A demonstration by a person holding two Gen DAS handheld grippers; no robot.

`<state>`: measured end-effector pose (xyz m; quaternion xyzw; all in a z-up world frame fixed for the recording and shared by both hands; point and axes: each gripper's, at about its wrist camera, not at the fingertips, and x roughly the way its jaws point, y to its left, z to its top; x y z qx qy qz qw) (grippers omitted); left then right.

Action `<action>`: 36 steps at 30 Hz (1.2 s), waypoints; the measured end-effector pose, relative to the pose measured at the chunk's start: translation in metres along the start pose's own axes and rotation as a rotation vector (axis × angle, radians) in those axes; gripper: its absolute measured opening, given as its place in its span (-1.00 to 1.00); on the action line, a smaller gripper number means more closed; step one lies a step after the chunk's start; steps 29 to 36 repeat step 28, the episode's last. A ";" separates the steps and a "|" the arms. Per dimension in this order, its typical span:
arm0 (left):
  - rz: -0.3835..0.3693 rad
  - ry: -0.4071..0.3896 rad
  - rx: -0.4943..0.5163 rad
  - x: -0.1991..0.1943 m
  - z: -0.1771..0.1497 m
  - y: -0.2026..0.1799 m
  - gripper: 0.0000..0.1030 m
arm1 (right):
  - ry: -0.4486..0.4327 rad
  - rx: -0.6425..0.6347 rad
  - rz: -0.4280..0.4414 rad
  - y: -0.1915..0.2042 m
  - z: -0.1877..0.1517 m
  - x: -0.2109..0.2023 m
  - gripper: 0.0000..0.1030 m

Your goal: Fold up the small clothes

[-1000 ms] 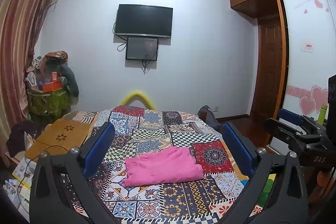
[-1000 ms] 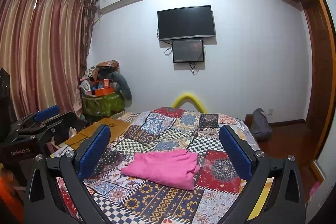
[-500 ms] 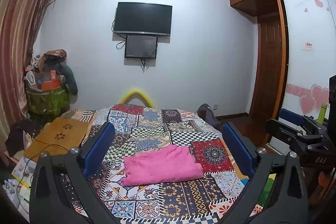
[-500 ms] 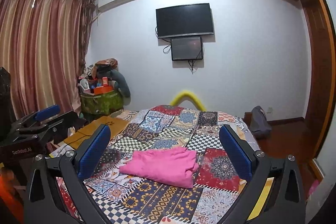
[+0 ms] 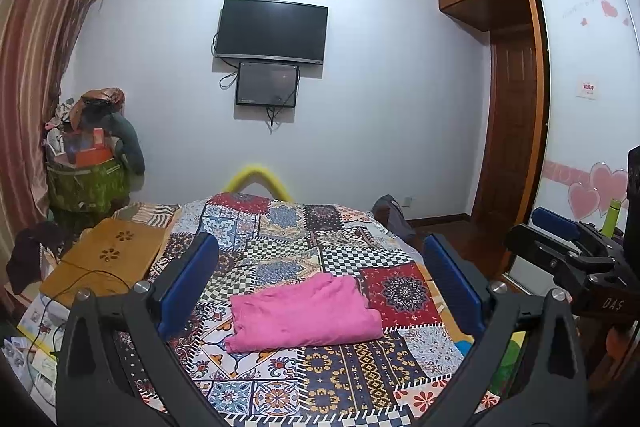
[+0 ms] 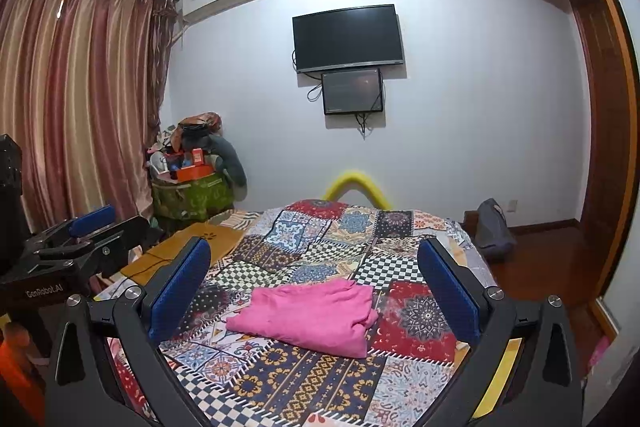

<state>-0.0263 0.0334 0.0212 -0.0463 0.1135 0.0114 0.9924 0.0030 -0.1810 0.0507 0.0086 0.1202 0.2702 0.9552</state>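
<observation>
A pink garment point(image 5: 304, 311) point(image 6: 308, 315) lies folded into a compact rectangle on the patchwork bed cover point(image 5: 280, 227) point(image 6: 320, 231). My left gripper point(image 5: 320, 243) is open wide and held above the bed's near end, with the garment framed between its blue pads and untouched. My right gripper point(image 6: 314, 247) is likewise open and empty, facing the garment from a little further right. Each gripper shows at the edge of the other's view: the right gripper point(image 5: 556, 231) at the right, the left gripper point(image 6: 96, 227) at the left. Both hang in the air apart from the cloth.
A wooden lap tray point(image 5: 108, 255) with a cable sits at the bed's left side. A green basket point(image 5: 84, 183) piled with things stands in the corner by the curtain point(image 6: 72, 99). A grey bag point(image 6: 492, 227) lies on the floor at the right, near the wardrobe point(image 5: 516, 107).
Both views have drifted only slightly, with the room sliding a little up and left in frame. The pink garment has not moved and both grippers stay open.
</observation>
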 end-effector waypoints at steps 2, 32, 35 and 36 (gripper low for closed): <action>-0.008 -0.001 -0.006 0.000 0.001 0.002 0.99 | -0.001 -0.003 -0.004 0.001 0.000 0.000 0.99; -0.034 0.007 0.004 -0.003 -0.002 0.005 0.99 | -0.001 0.008 -0.006 0.002 -0.001 0.002 0.99; -0.034 0.007 0.004 -0.003 -0.002 0.005 0.99 | -0.001 0.008 -0.006 0.002 -0.001 0.002 0.99; -0.034 0.007 0.004 -0.003 -0.002 0.005 0.99 | -0.001 0.008 -0.006 0.002 -0.001 0.002 0.99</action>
